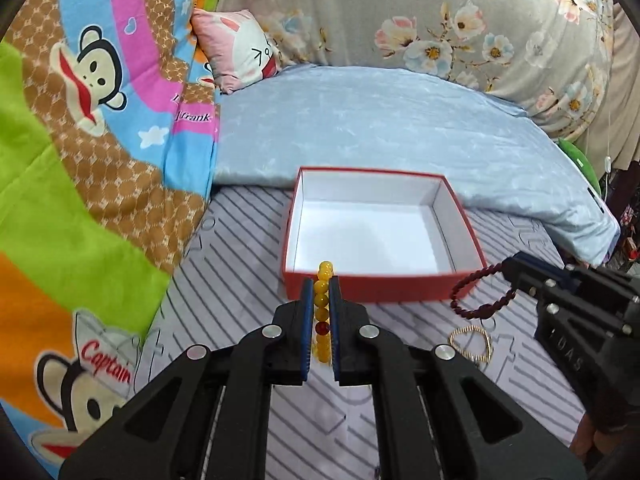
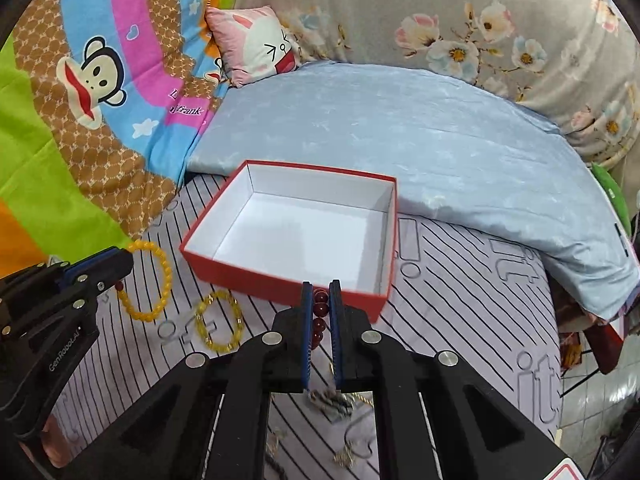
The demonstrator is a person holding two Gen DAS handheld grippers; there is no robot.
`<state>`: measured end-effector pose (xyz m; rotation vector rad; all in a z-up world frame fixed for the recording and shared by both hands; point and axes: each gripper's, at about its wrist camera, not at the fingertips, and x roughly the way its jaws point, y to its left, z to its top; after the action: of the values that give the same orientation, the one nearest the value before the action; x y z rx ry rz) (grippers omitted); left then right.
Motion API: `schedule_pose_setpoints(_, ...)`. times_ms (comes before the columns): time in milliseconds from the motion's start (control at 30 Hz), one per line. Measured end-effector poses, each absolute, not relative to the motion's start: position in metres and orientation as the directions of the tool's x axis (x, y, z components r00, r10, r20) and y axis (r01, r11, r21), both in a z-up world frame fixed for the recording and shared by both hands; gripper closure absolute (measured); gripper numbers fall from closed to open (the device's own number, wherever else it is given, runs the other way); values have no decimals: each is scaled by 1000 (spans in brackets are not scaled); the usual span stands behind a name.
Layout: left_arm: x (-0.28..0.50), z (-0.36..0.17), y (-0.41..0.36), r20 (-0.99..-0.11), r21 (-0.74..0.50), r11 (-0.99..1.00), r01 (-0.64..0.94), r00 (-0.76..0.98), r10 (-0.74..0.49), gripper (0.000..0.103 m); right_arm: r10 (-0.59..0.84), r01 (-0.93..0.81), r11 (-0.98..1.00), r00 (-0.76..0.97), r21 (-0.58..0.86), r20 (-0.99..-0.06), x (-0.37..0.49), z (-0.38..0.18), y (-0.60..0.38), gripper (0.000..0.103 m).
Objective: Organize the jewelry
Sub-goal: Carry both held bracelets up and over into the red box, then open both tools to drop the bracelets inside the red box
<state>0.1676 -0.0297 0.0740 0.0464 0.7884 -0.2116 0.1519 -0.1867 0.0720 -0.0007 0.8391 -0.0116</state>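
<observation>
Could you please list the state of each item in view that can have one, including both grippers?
Left gripper: shut on the yellow bead bracelet, lifted.
Right gripper: shut on the dark red bead bracelet, lifted.
Red box: open, no lid, nothing inside.
Gold bracelet: lying loose on the striped mat.
Thin gold bangle: lying flat on the mat.
</observation>
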Motion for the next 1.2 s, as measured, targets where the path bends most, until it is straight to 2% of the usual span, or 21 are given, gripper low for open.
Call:
schedule_pose_setpoints(400,270,60,-57,-723,-34,977,210,670,-170,96,-18,18,1000,650,-9,-760,239,57,-199,95)
schedule_pose_setpoints(867,329,9,-78,-782,-41,978,205,602,-159,95,-33,18,999,608,-28,-793,305,12,-205,95)
schedule_pose_setpoints(900,331,7,-78,-786,-41,979,199,599,-155,94,-39,15,999,610,-37,-792,305,12,-204,91)
schedule_pose_setpoints(967,334,4,-77,-791,-45,983,179,595,-144,78,-48,21,999,616,-44,-786,306,13,-204,81)
schedule_pose_setpoints(1000,334,4,-76,-788,-45,985,169,599,-139,66,-51,26,999,620,-45,-783,306,14,-205,72)
schedule_pose_setpoints(1033,333,4,-75,-784,-45,985,169,604,-139,67,-53,30,999,624,-45,-780,305,15,-205,68)
schedule_pose_setpoints(1200,325,6,-68,-785,-46,986,158,606,-133,67,-76,43,997,634,-63,-769,291,22,-205,64)
